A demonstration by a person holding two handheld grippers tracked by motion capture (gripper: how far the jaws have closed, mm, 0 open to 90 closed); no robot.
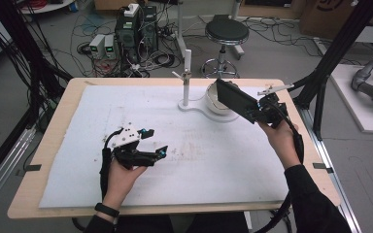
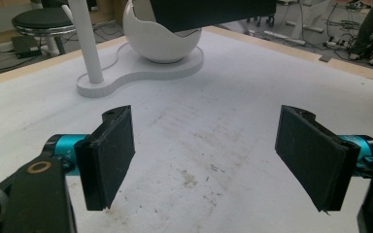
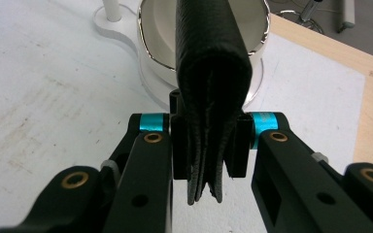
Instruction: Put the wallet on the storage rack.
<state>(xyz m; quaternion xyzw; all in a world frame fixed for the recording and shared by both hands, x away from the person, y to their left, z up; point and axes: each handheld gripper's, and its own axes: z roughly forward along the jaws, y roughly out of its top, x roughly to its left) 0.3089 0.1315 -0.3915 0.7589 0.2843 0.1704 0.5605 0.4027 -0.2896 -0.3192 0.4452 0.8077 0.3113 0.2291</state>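
Starting at the left of the high view, our left gripper (image 1: 150,144) hangs low over the white mat (image 1: 77,184), held in the left hand (image 1: 121,177), and it carries nothing. In the left gripper view its two black jaws stand wide apart with only stained mat between them.

Toward the middle of the far edge stands a white stand (image 1: 186,77) on a flat white base, and on that base, just beside the post, sits a white egg-shaped bowl (image 1: 212,99) with its top open.

To the right, our right gripper (image 1: 255,114) is clamped on a black leather wallet (image 1: 236,99). The right gripper view shows the folded edges of the wallet (image 3: 212,82) pinched between the jaws, its long axis running straight out from the gripper toward the bowl (image 3: 153,39).

That is the relation we judge the coming move to hang on: the wallet's free end lies over the bowl's opening, tilted upward to the left in the high view, and the left gripper view shows its dark underside (image 2: 209,12) right above the bowl (image 2: 160,41). Whether it touches the rim we cannot tell. The right hand (image 1: 281,141) is far nearer the bowl; the left is well apart.
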